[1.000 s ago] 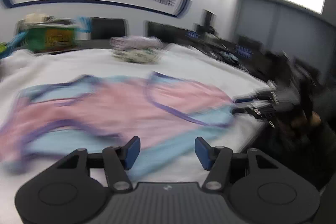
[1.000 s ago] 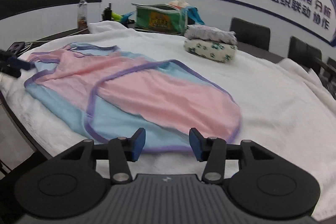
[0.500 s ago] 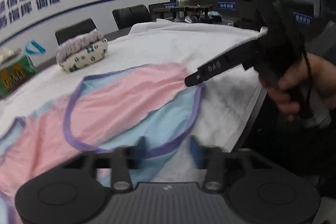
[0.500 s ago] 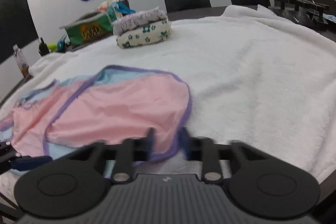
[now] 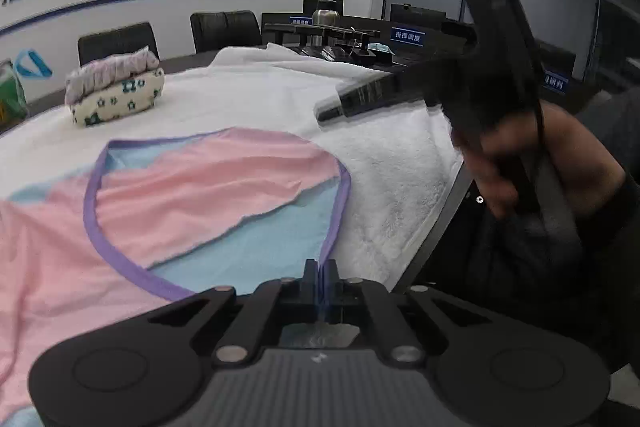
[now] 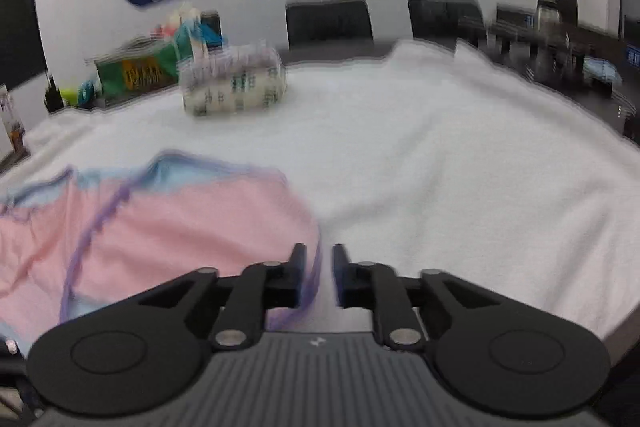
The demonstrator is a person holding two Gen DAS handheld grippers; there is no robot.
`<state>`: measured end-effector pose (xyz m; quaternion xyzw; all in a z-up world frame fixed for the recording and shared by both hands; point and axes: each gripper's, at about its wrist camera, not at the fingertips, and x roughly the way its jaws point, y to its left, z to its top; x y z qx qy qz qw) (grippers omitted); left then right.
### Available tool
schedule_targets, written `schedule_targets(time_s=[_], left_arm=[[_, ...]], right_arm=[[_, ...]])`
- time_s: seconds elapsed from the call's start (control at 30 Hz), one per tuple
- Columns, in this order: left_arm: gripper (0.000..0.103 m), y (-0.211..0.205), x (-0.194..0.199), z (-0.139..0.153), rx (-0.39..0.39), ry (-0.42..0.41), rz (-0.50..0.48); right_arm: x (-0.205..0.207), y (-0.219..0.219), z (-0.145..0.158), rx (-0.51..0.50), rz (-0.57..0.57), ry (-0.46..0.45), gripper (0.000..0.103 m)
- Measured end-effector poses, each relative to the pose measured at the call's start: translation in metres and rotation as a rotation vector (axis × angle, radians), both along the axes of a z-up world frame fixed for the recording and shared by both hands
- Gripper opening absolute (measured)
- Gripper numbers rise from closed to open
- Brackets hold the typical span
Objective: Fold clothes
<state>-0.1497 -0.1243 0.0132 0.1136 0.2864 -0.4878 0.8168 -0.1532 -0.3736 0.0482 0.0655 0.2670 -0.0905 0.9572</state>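
Note:
A pink and light-blue garment [image 5: 192, 187] with purple trim lies spread on the white towel; it shows blurred in the right wrist view [image 6: 160, 227]. My left gripper [image 5: 320, 269] is shut on the purple hem at the garment's near right corner. My right gripper [image 6: 320, 259] hovers at the garment's right edge, its jaws opening. The purple hem runs through the gap beside the left finger, and the pads do not press it. In the left wrist view the right gripper [image 5: 340, 103] hangs above the towel past the garment, held by a hand [image 5: 560, 163].
A stack of folded clothes [image 5: 116, 87] sits further back on the white towel [image 5: 380, 187]. A green bag [image 6: 136, 71] stands at the far left. The table edge [image 5: 440, 211] runs close on the right. Dark chairs [image 5: 116, 41] line the far side.
My left gripper swung right to the garment's corner and shut on the purple hem. The right gripper's jaws narrowed, then parted again, and it came off the garment's edge.

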Motion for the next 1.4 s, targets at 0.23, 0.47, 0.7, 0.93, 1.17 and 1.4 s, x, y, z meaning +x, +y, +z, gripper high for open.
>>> schedule_targets(time_s=[0.23,0.47,0.7,0.93,1.17,1.4], left_arm=[[0.001,0.001,-0.004,0.006,-0.021,-0.019,0.012],[0.001,0.0,-0.004,0.004,-0.022,-0.001,0.013],[0.0,-0.007,0.001,0.004,-0.033,0.026,0.0],[0.0,-0.028,0.002,0.011,-0.061,0.002,-0.033],[0.005,-0.044,-0.001,0.023,-0.116,-0.005,-0.008],[0.049,0.0,0.0,0.024,-0.056,-0.115,0.073]], right_arm=[[0.129,-0.01,-0.003,-0.046,0.343,0.088,0.054],[0.172,0.003,-0.027,-0.074,0.49,0.198,0.049],[0.168,0.017,-0.015,-0.145,0.454,0.195,0.004],[0.176,0.015,0.018,-0.204,0.392,0.121,0.003],[0.21,0.007,0.012,-0.299,0.299,0.157,0.004],[0.152,-0.002,0.017,-0.214,0.303,0.081,0.062]])
